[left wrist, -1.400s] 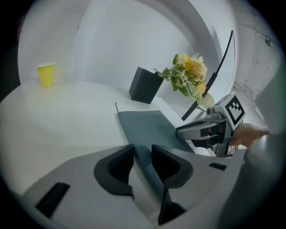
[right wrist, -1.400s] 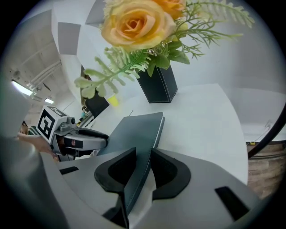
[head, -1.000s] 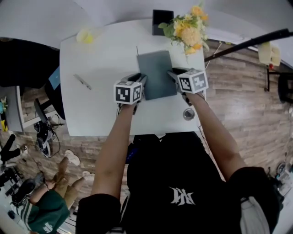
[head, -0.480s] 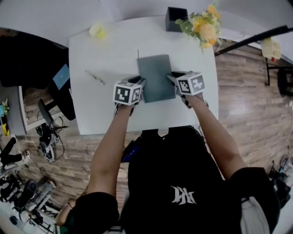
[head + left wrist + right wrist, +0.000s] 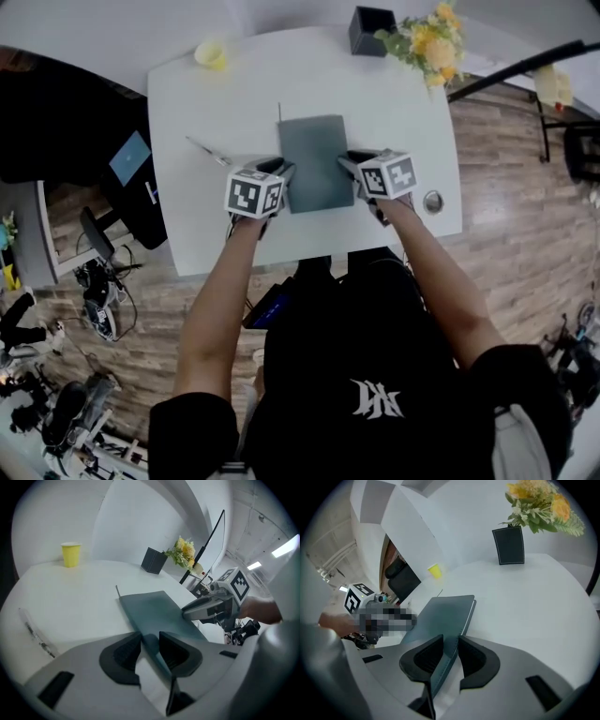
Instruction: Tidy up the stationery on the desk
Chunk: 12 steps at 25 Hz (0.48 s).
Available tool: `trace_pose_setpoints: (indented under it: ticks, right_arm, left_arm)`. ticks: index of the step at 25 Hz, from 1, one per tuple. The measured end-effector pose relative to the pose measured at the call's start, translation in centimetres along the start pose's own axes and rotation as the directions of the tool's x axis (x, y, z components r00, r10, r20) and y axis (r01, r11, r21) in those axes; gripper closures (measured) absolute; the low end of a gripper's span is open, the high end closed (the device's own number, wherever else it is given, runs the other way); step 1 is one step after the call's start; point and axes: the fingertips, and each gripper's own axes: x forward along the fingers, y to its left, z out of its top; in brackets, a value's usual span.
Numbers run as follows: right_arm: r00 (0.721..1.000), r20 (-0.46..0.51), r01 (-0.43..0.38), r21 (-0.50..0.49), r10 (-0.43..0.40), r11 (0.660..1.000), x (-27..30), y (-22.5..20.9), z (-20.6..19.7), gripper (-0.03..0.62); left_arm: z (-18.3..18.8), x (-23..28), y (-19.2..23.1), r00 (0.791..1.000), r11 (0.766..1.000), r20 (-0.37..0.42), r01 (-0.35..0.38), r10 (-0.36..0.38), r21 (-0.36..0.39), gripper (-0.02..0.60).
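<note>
Grey notebook [image 5: 316,159] is held from both sides, roughly mid-desk, a bit toward the near edge of the white desk [image 5: 234,103].

Left gripper [image 5: 149,646]: jaws are closed onto the notebook's left edge. In the left gripper view the cover edge is seen running between the two dark pads, with no gap showing.

Right gripper [image 5: 449,653]: jaws are clamped on the notebook's right edge. In the right gripper view the edge is seen pinched between the pads and the page block is visible along the side.

Both grippers are angled downward at the desk, facing each other across the notebook, marker cubes up. The notebook is closed, with its long axis pointing away from the person. It is kept low over the desk; whether its far end rests on the surface cannot be told. A thin strip [image 5: 278,112] is seen sticking out past its far-left corner.

Other items:
- Pen [image 5: 208,151] is lying on the desk left of the left gripper, apart from the notebook.
- Yellow cup [image 5: 210,53] is upright at the far-left corner.
- Black square holder [image 5: 371,30] is at the far edge, with yellow flowers [image 5: 429,39] just to its right.
- Small round metal item [image 5: 432,201] is on the desk just right of the right gripper; its type cannot be made out.
</note>
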Motion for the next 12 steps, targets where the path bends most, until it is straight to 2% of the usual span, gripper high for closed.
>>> trace_pose_setpoints:
  ticks: [6,12]
  right_arm:
    - [1.0,0.012,0.019,0.014,-0.02,1.0,0.5,1.6,-0.5,0.479]
    - [0.999,0.015,0.028,0.017,-0.028,0.999,0.7,2.8,-1.1,0.479]
  left_arm:
    - [-1.1,-1.2,0.7,1.0,1.0,-0.006,0.009,-0.009,0.027,0.46]
    - [-2.0,-2.3,1.0,1.0,1.0,-0.011,0.016,-0.015,0.013,0.46]
